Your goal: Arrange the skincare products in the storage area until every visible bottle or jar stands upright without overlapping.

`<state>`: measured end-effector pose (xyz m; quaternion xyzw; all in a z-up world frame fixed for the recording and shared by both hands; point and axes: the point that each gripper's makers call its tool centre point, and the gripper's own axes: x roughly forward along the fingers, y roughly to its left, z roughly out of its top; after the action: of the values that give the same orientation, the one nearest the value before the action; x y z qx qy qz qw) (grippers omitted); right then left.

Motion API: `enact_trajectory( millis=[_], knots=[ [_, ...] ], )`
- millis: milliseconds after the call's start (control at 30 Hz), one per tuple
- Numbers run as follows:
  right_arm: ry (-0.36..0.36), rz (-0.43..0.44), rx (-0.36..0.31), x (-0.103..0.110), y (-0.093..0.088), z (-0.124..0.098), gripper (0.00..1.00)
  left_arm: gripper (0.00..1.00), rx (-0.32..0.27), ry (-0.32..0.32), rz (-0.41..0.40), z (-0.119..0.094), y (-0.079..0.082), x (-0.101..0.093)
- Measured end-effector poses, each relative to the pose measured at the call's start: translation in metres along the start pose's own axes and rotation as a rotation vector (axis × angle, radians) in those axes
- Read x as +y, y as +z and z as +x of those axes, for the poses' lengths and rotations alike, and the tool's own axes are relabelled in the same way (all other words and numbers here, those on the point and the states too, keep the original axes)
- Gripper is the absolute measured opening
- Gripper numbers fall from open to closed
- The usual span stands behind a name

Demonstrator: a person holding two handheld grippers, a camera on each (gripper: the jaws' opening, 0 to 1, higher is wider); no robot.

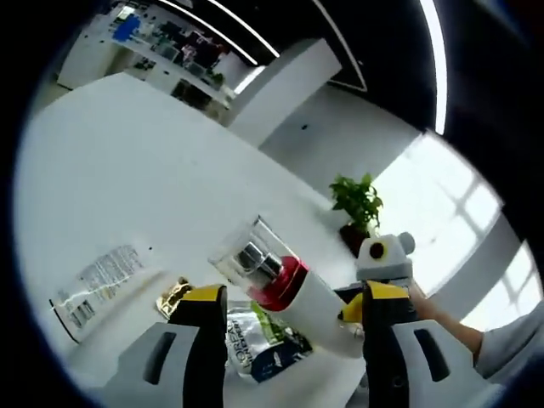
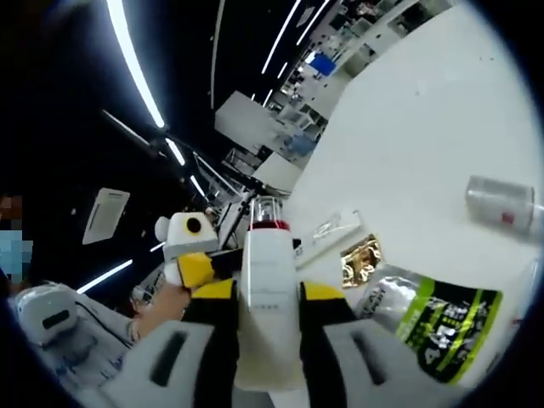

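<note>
My right gripper (image 2: 268,293) is shut on a white pump bottle (image 2: 268,272) with a red collar and a clear cap, held up off the white table (image 2: 425,127). In the left gripper view the same bottle (image 1: 316,299) slants between the wide-apart jaws of my left gripper (image 1: 293,297), which is open around it. The clear cap (image 1: 248,255) points up and to the left. From the right gripper view, my left gripper (image 2: 204,263) comes in from the left beside the bottle's upper part. A hand (image 1: 429,308) shows behind.
A white printed pack (image 1: 95,289), a gold sachet (image 1: 174,297) and a green-and-white pouch (image 1: 263,347) lie flat on the table. The right gripper view adds a clear-capped container (image 2: 501,204) lying on its side. A potted plant (image 1: 357,204) stands at the far edge.
</note>
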<state>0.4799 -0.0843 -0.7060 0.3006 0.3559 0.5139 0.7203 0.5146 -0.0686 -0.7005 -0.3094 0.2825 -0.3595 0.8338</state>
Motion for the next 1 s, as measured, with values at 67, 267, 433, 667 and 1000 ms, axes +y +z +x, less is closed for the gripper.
enact_trajectory(
  millis=[67, 267, 433, 667, 1000],
  knots=[
    [0.000, -0.010, -0.003, 0.002, 0.000, 0.000, 0.26, 0.60, -0.001, -0.002, -0.007, 0.001, 0.001, 0.000],
    [-0.013, -0.044, -0.012, 0.003, 0.001, -0.003, 0.26, 0.51, -0.009, -0.006, -0.038, 0.004, 0.001, -0.001],
    [-0.035, -0.095, 0.004, 0.005, -0.002, -0.003, 0.26, 0.43, -0.032, -0.008, -0.035, 0.006, 0.004, -0.003],
    [-0.066, -0.143, 0.017, 0.004, -0.006, -0.005, 0.26, 0.39, -0.038, -0.043, -0.027, 0.006, 0.005, -0.010],
    [-0.144, -0.251, 0.044, 0.000, -0.014, -0.004, 0.26, 0.34, -0.015, -0.067, -0.014, 0.004, -0.003, -0.016]
  ],
)
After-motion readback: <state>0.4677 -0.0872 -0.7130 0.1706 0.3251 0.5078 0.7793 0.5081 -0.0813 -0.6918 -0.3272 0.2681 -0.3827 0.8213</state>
